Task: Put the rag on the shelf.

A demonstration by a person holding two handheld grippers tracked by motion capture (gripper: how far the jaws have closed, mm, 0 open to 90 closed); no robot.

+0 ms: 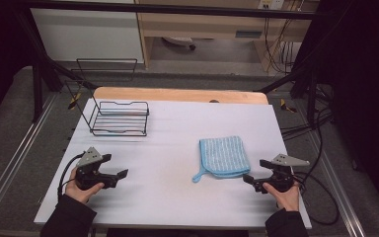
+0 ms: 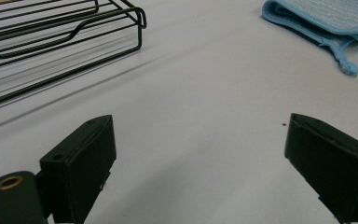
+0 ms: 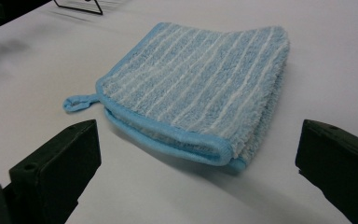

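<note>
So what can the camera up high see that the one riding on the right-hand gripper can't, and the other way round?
From the high view alone: the person's two hands, the left gripper and the right gripper seen whole, the full black wire rack, and the floor and cables around the table.

From the right gripper view alone: the close detail of the folded blue towel, its layered bound edge and white stripes, framed by that gripper's wide-open jaws.

Both share the towel with its hanging loop, the white tabletop, and a corner of the rack.
</note>
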